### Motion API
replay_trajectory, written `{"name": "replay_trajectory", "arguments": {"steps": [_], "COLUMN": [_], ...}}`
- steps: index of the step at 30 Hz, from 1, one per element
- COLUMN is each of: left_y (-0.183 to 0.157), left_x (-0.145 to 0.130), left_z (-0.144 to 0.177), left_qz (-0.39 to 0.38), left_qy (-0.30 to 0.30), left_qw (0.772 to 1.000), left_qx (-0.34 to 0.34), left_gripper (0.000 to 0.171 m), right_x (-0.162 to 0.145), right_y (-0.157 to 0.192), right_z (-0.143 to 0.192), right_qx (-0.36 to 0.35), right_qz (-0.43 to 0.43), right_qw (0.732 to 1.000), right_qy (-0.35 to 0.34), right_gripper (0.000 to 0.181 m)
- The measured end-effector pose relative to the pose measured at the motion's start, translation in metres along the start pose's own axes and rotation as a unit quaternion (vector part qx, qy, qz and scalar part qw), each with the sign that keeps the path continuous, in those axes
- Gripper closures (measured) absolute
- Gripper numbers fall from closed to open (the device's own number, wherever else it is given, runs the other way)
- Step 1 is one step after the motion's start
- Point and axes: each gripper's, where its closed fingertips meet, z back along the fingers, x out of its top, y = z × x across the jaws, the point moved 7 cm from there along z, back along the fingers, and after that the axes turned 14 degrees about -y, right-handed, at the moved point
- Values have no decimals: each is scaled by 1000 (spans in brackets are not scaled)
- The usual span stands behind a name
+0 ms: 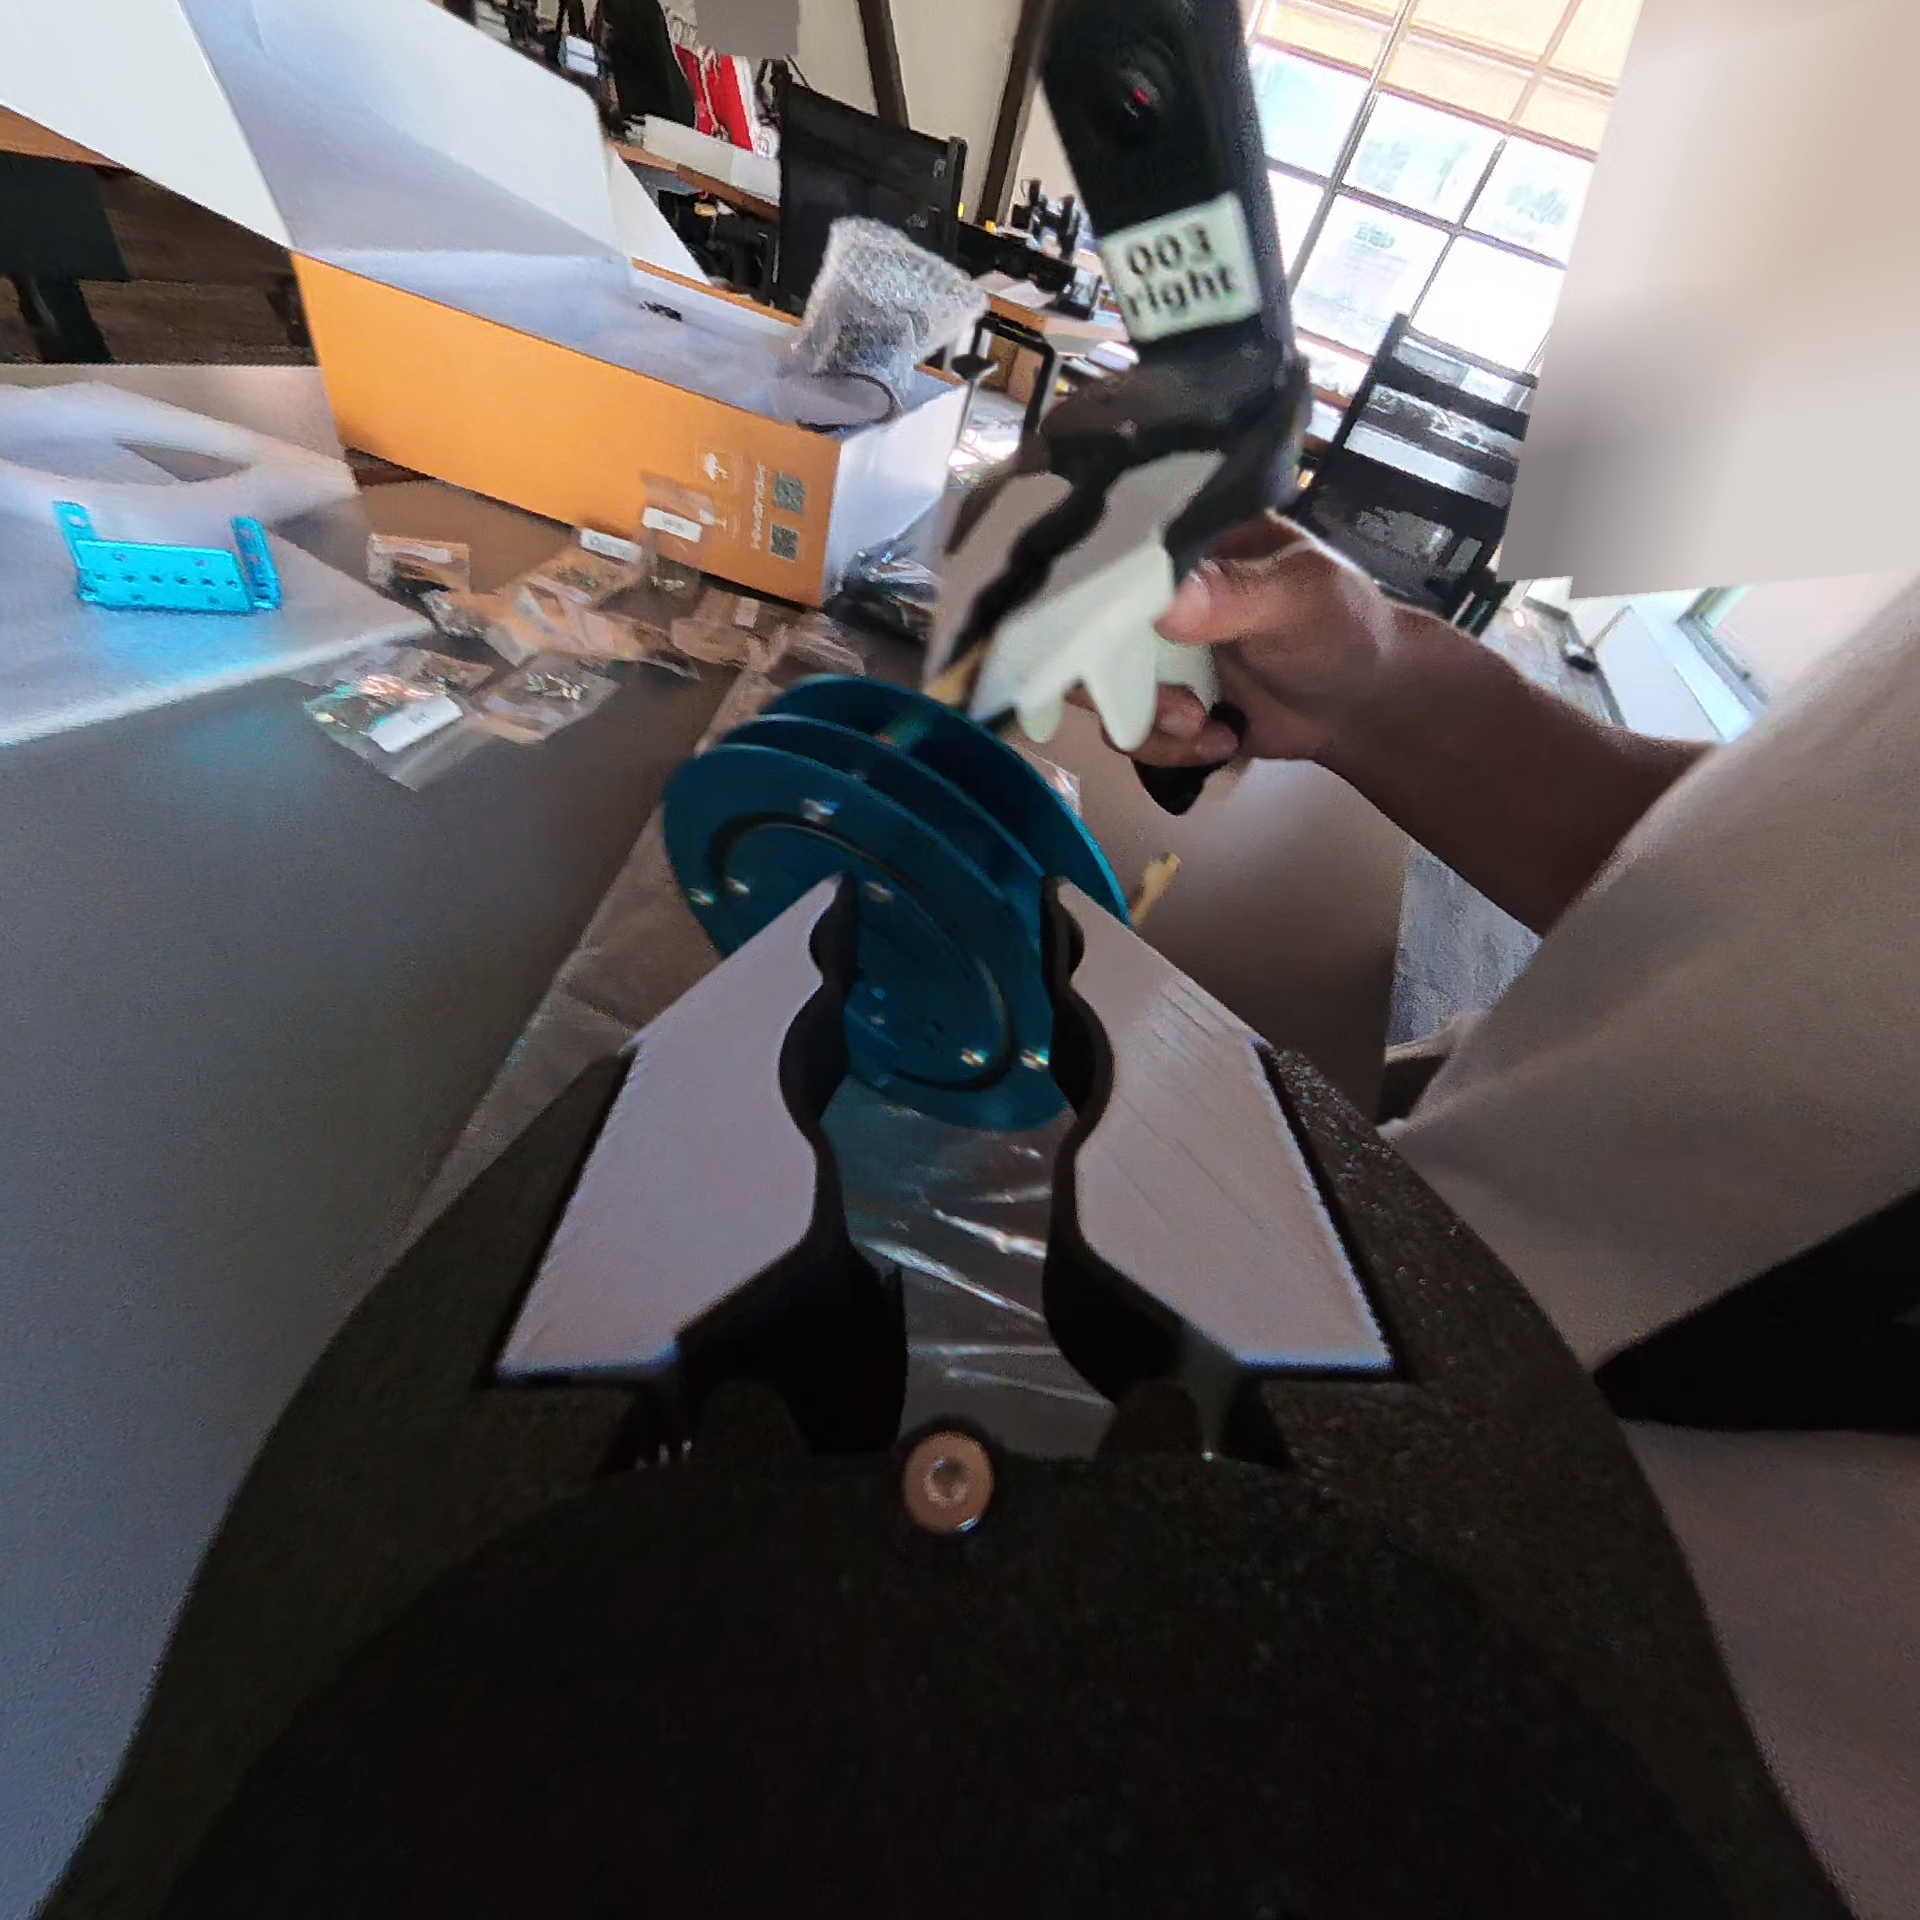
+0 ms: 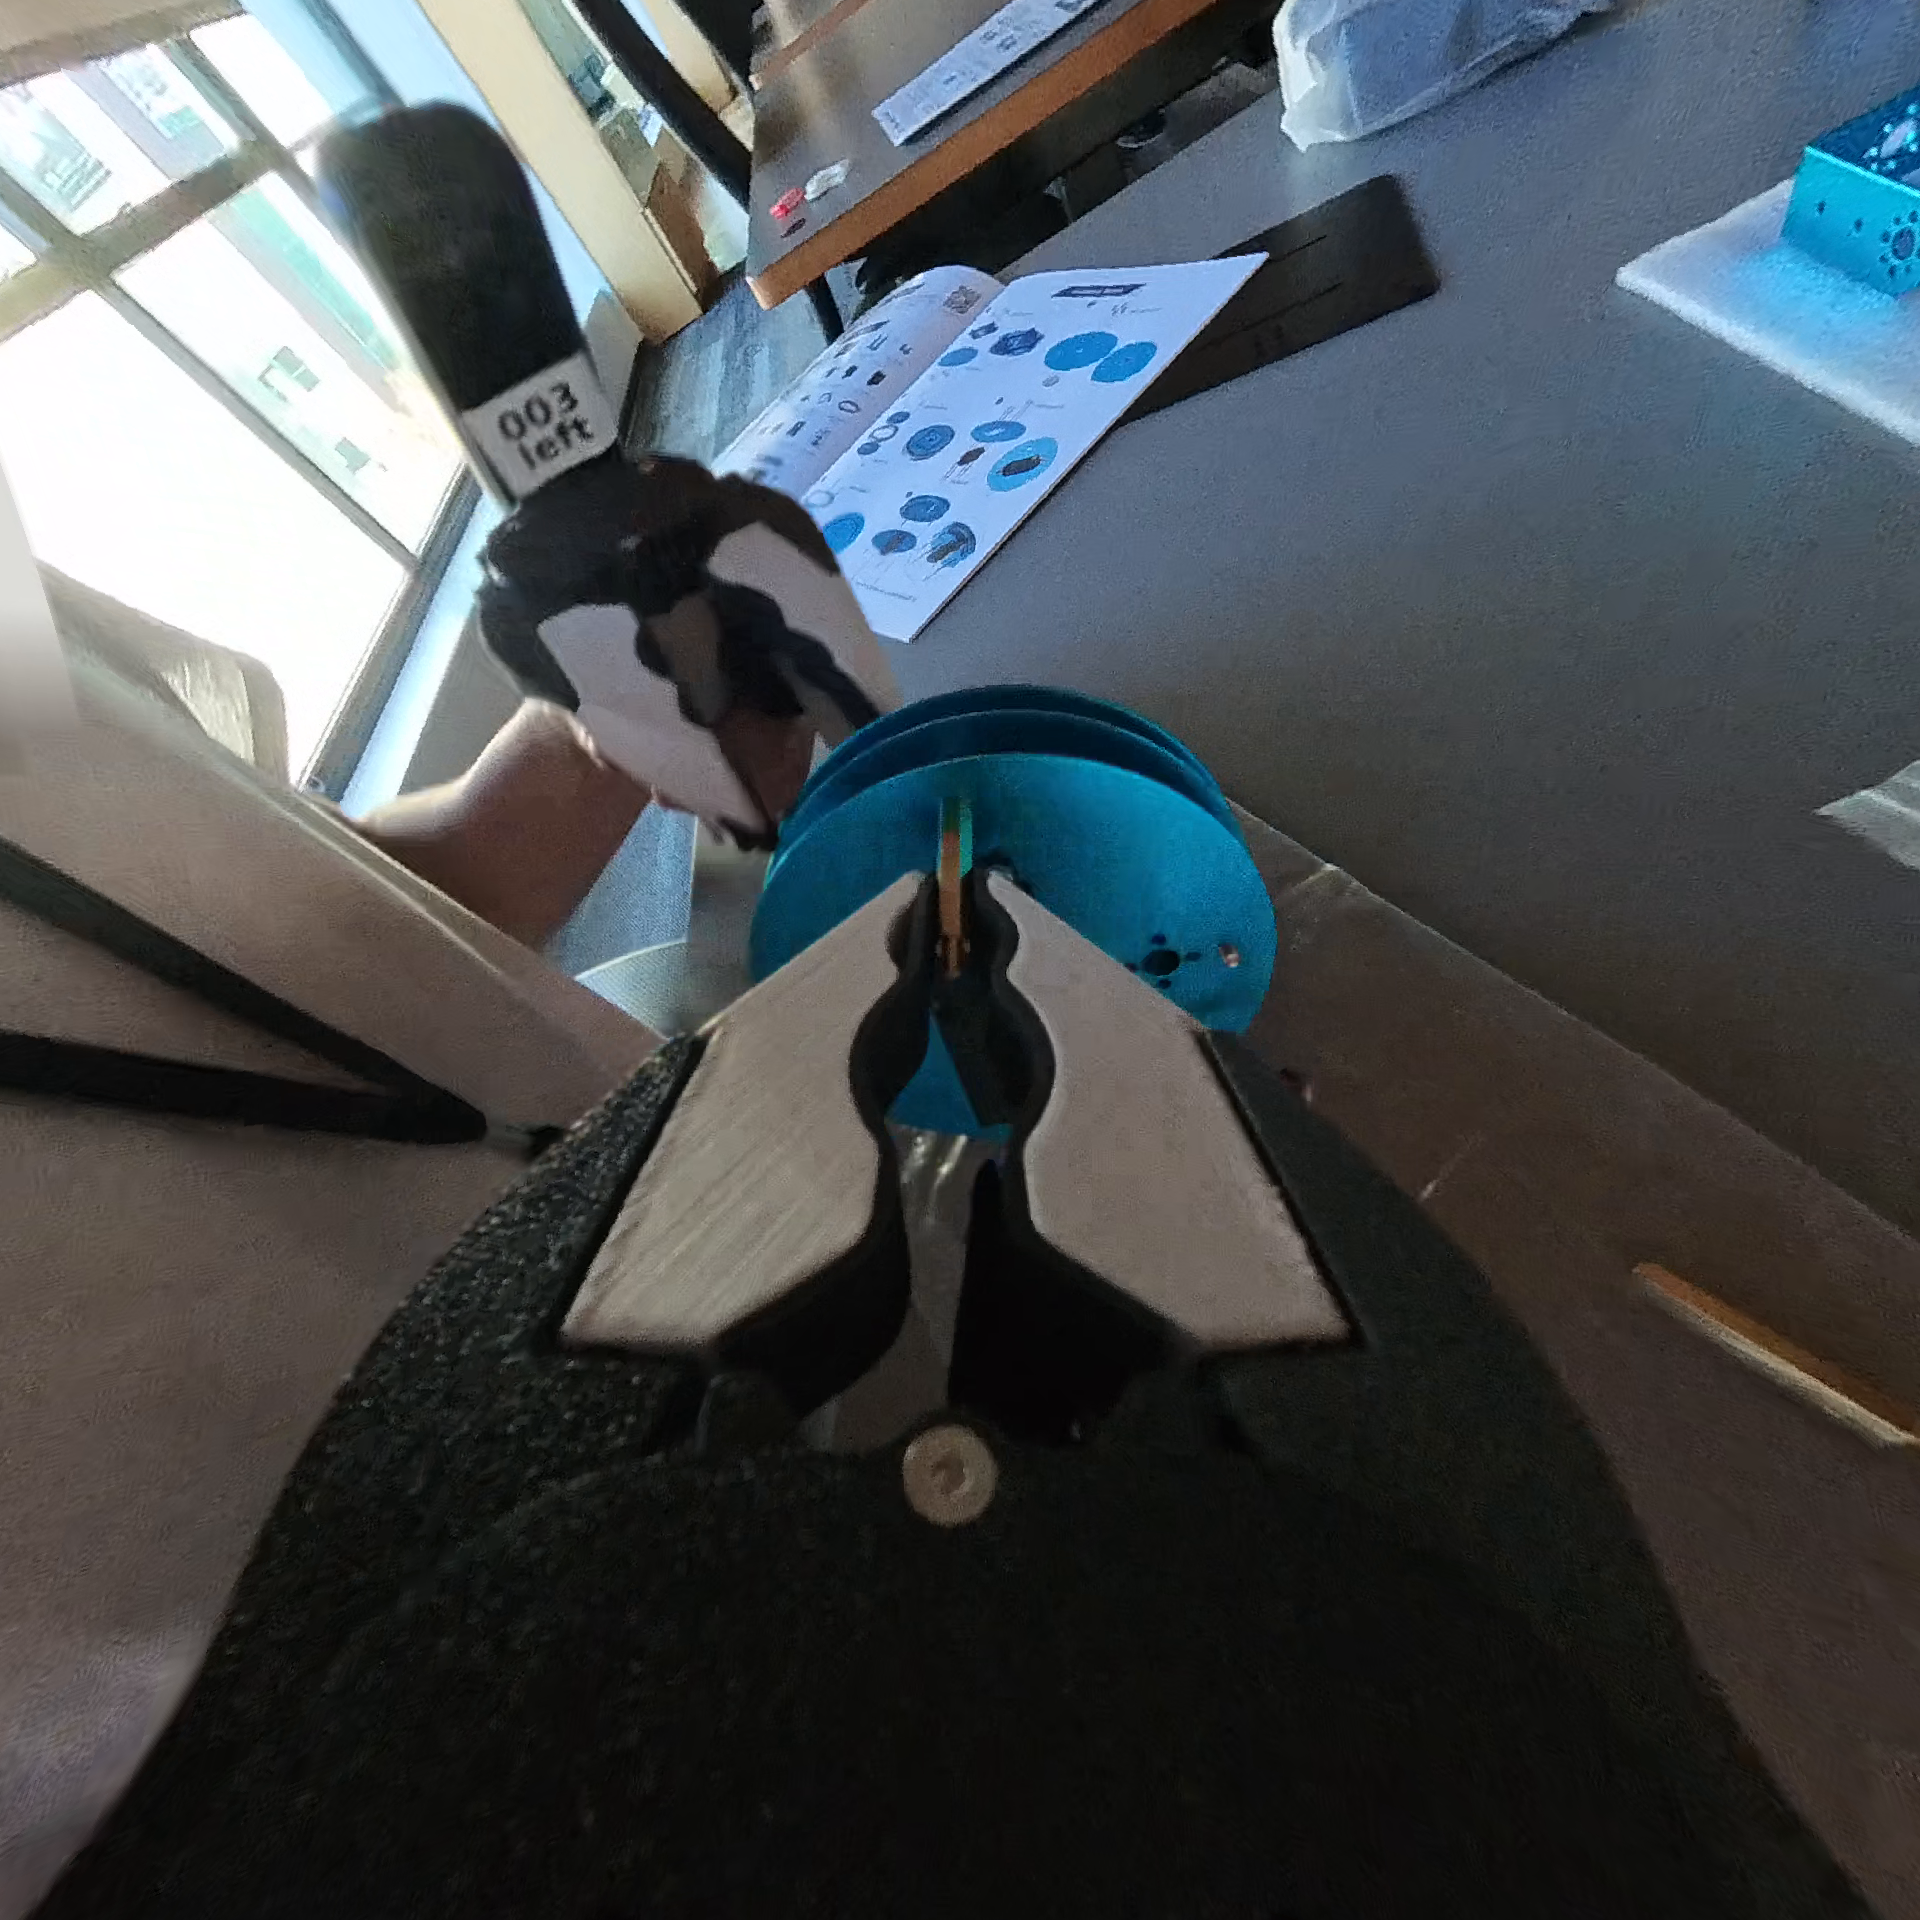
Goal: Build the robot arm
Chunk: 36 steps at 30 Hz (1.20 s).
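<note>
A blue metal assembly of several stacked discs point(image 1: 769, 821) is held on edge above a plastic bag. My left gripper point(image 1: 945, 894) is shut on its front disc, one finger on each face. In the right wrist view the same assembly point(image 2: 1101, 883) stands just past my right gripper point(image 2: 956, 883), which is shut on a thin brass rod point(image 2: 953, 914) whose far end meets the near disc. The right gripper point(image 1: 977, 707) comes down on the assembly's far side, held by a hand point(image 1: 1278, 644). The left gripper point(image 2: 753, 826) touches the assembly's left edge.
An orange and white box point(image 1: 561, 436), a blue bracket point(image 1: 156, 566) on white foam and bags of small parts point(image 1: 499, 644) lie on the grey table. An open booklet point(image 2: 997, 416), a black plate point(image 2: 1340, 260) and a blue perforated part point(image 2: 1860, 208) lie farther off. The tips of one gripper are about 5 centimeters away from the tips of the other. The blue bracket point(image 1: 156, 566) is about 30 centimeters from both grippers' fingertips.
</note>
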Motion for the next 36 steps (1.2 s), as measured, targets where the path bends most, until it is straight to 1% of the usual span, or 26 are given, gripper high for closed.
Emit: {"name": "replay_trajectory", "arguments": {"steps": [2,5,7,8,9,11,14,16,18,20,21,22,24,25,26,28,29,31,32,34,36], "left_y": [9,16,14,10,8,6,1,-4,-8,-12,-13,-14,-13,-11,-9,-9,-10,-12,-14,-15,-14], "left_x": [9,18,18,17,16,12,5,3,2,2,2,3,6,8,10,11,11,9,8,6,4], "left_z": [-7,-20,-28,-32,-35,-41,-47,-49,-49,-49,-49,-48,-47,-46,-46,-46,-48,-51,-52,-52,-51], "left_qz": [8,23,31,29,22,6,3,-3,-18,-31,-36,-41,-55,-66,-79,-101,-113,-130,-136,-149,-147], "left_qy": [-1,6,21,27,27,30,25,21,17,17,17,17,19,22,25,40,47,52,54,58,58], "left_qw": [1000,999,997,997,998,999,1000,1000,999,999,998,998,995,992,989,983,981,977,975,972,972], "left_qx": [-10,-45,-62,-64,-56,-28,-3,10,25,38,45,52,80,104,126,146,153,162,167,174,172], "left_gripper": [137,138,137,133,128,128,125,126,127,130,135,139,150,154,158,159,159,159,159,159,159], "right_x": [-2,-5,-5,-5,-5,-5,-6,-4,7,30,44,53,57,56,54,49,47,52,54,53,48], "right_y": [-4,-6,-8,-10,-11,-13,-10,-7,2,13,19,23,18,10,0,-15,-18,-20,-22,-30,-32], "right_z": [8,15,17,18,19,22,22,21,23,28,29,26,15,8,2,-4,-4,-3,0,4,4], "right_qx": [12,26,17,4,-9,-28,-35,-43,-34,-32,-27,-21,-14,-20,-34,-43,-39,-23,-20,-30,-21], "right_qz": [30,70,89,98,106,114,135,146,134,144,151,150,132,126,119,84,56,1,-24,-72,-114], "right_qw": [999,997,996,995,994,993,989,985,986,985,985,984,978,974,969,959,957,963,965,966,966], "right_qy": [5,12,14,16,19,27,51,76,92,91,85,94,158,186,214,267,283,269,262,246,230], "right_gripper": [178,177,176,176,176,176,175,168,160,155,158,161,158,159,166,166,164,165,163,141,125]}}
